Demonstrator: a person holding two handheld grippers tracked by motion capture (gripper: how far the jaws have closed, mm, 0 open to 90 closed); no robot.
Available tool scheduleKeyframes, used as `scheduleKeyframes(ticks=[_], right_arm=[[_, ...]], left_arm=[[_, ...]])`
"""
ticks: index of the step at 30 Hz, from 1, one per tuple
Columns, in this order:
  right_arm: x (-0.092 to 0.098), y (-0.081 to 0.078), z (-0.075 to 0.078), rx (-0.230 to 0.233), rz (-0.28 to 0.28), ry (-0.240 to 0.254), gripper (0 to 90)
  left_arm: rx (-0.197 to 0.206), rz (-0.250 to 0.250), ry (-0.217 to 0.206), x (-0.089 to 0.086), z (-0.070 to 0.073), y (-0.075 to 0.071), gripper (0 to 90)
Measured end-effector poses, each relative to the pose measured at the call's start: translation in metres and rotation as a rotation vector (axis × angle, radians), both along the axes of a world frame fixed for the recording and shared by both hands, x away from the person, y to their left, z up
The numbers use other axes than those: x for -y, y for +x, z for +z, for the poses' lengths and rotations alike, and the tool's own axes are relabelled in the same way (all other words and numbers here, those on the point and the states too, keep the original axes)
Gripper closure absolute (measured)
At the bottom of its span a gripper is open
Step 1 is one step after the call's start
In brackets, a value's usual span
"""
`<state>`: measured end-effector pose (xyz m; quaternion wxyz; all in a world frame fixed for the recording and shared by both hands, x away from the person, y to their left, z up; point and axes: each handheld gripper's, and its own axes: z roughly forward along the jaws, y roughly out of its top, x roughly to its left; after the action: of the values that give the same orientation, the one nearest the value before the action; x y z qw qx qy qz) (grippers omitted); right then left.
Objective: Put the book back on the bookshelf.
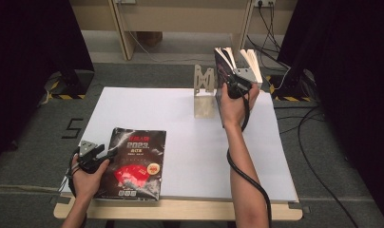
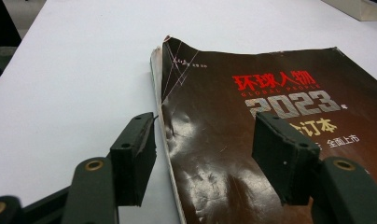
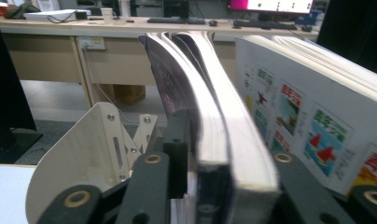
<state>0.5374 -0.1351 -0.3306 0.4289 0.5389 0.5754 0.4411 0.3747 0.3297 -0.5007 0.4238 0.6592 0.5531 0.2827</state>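
Note:
A dark magazine (image 1: 135,161) with "2023" on its cover lies flat at the front left of the white table (image 1: 190,142). My left gripper (image 1: 109,153) rests low at its left edge. Its jaws are open and straddle the spine of the magazine (image 2: 270,140), without pressing on it. At the back, a stack of magazines (image 1: 230,61) stands upright next to a metal bookend (image 1: 203,95). My right gripper (image 1: 237,85) reaches it from the front. That stack (image 3: 214,116) sits between my right gripper's (image 3: 228,163) jaws, and a thin gap shows beside the left pad.
A white-covered book (image 3: 308,130) with coloured pictures stands just right of the gripped stack. The bookend (image 3: 84,154) is a pale curved plate with slots. Cables (image 1: 318,166) run across the floor to the right of the table, and desks stand behind.

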Motion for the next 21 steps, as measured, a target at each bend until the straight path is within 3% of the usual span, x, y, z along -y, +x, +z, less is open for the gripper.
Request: scheduleKeyframes(ticks=[6, 12, 16, 21], right_arm=[[0.0040, 0.0019, 0.0041, -0.033, -0.002, 0.070, 76.1], [0.0026, 0.0006, 0.0023, -0.022, -0.006, 0.053, 75.1], [0.0022, -0.0013, 0.0008, -0.013, -0.011, 0.027, 69.5], [0.0019, -0.0064, -0.0018, -0.016, -0.004, 0.031, 66.0]], left_arm=[[-0.001, 0.000, -0.002, -0.0003, 0.0001, 0.0000, 39.0], [0.000, -0.001, -0.001, 0.0001, 0.0000, 0.0001, 39.1], [0.001, -0.001, -0.001, -0.0002, 0.0000, -0.0001, 39.0], [-0.001, -0.001, 0.002, 0.0003, 0.0000, 0.0000, 39.0]])
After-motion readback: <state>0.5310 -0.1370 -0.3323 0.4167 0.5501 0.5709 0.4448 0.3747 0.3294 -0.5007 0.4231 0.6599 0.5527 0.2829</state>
